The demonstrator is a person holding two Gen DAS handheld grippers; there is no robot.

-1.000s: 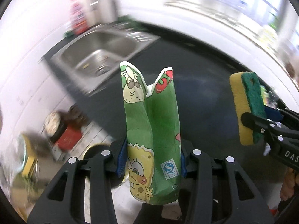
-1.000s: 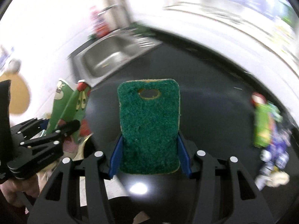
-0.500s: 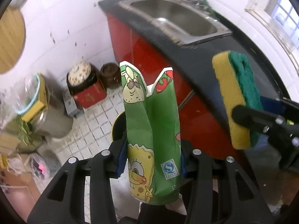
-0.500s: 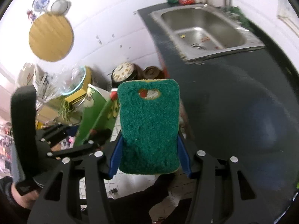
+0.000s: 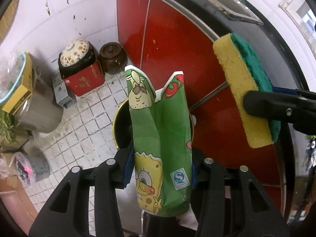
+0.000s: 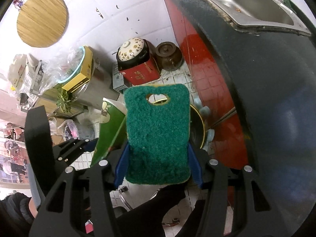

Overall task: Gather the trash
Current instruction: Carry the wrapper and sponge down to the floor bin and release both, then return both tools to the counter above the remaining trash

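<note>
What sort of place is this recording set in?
Most likely a cramped home kitchen: a steel sink set in a dark counter over red cabinets, with clay pots on a tiled floor.

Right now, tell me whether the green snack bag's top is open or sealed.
Open. The green snack bag has its top torn into two spread flaps, white lining showing between them.

Bin mouth open below, red cabinet close right, pots well behind
</note>
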